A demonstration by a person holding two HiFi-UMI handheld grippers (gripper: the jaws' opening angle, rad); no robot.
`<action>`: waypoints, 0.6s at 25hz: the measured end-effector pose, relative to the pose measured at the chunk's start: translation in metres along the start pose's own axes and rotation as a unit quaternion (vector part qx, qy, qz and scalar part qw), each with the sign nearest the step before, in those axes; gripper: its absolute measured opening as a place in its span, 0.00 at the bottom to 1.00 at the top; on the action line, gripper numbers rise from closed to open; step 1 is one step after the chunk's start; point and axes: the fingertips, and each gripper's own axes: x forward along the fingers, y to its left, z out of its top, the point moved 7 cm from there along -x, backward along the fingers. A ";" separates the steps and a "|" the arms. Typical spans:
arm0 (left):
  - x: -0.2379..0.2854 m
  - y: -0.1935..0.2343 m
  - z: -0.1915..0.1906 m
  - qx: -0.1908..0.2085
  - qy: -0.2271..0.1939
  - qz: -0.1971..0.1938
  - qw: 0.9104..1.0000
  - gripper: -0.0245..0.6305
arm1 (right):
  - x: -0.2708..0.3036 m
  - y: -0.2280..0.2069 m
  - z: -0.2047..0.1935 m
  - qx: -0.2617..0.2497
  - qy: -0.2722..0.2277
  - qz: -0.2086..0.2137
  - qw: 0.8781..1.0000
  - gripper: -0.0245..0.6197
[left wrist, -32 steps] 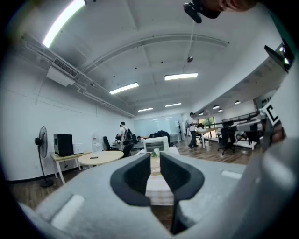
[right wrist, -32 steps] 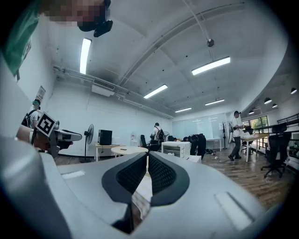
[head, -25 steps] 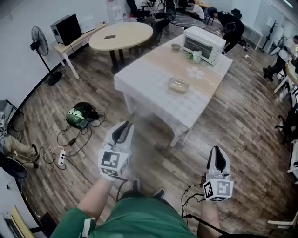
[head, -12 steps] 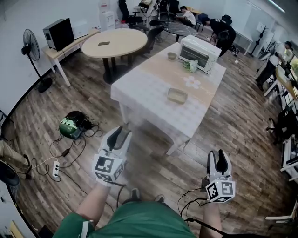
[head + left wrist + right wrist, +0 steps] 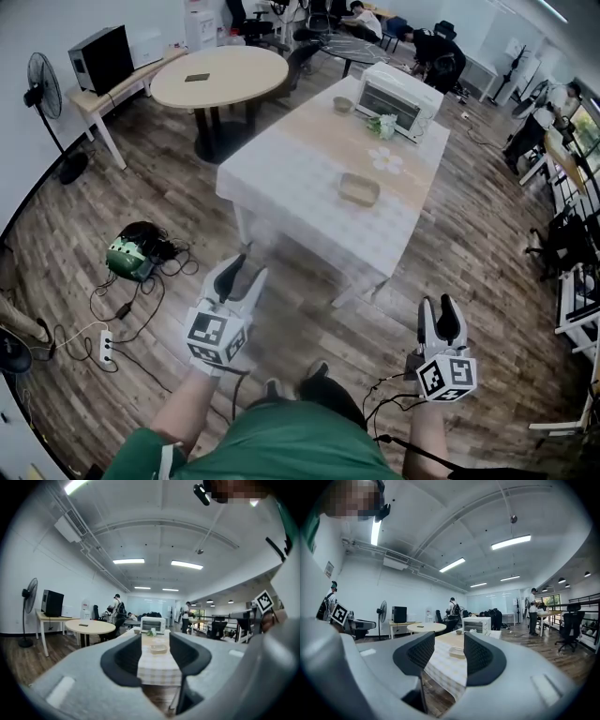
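In the head view my left gripper (image 5: pixel 246 272) and right gripper (image 5: pixel 437 307) hang over the wooden floor, short of a rectangular table (image 5: pixel 300 178) with a pale checked cloth. Both are open and hold nothing. On the cloth lie a shallow dish (image 5: pixel 359 189), a small bowl (image 5: pixel 342 104), a green and white bunch (image 5: pixel 380 125) and a white toaster oven (image 5: pixel 403 91) at the far end. In the left gripper view the table (image 5: pixel 158 670) and dish (image 5: pixel 158 647) show between the left gripper's (image 5: pixel 156 644) jaws. The right gripper (image 5: pixel 443 646) frames the dish (image 5: pixel 457 652) likewise.
A round table (image 5: pixel 220 75) stands at the far left, with a fan (image 5: pixel 37 75) and a black box (image 5: pixel 98 56) on a side desk. A green object (image 5: pixel 127 258), cables and a power strip (image 5: pixel 105 345) lie on the floor at left. Several people stand at the back.
Both grippers' jaws have spread wider than before. The person has stepped nearer the table, and both grippers now point more level at it.
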 end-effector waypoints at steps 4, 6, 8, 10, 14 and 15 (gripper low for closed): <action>0.033 0.017 -0.005 -0.009 0.011 0.003 1.000 0.29 | 0.035 -0.015 -0.009 0.010 0.003 -0.004 1.000 0.31; 0.054 0.022 -0.004 -0.005 0.015 0.003 1.000 0.29 | 0.057 -0.027 -0.013 0.016 0.002 -0.004 1.000 0.31; 0.078 0.026 -0.002 0.004 0.023 0.006 1.000 0.27 | 0.083 -0.042 -0.016 0.024 0.000 -0.001 1.000 0.31; 0.107 0.027 0.002 0.013 0.030 0.011 0.999 0.26 | 0.111 -0.061 -0.019 0.034 0.001 0.004 0.999 0.31; 0.173 0.025 0.009 0.024 0.044 0.018 0.999 0.26 | 0.163 -0.103 -0.017 0.042 0.003 0.014 0.999 0.31; 0.189 0.024 0.011 0.028 0.048 0.020 0.998 0.26 | 0.175 -0.114 -0.014 0.043 0.004 0.017 0.999 0.31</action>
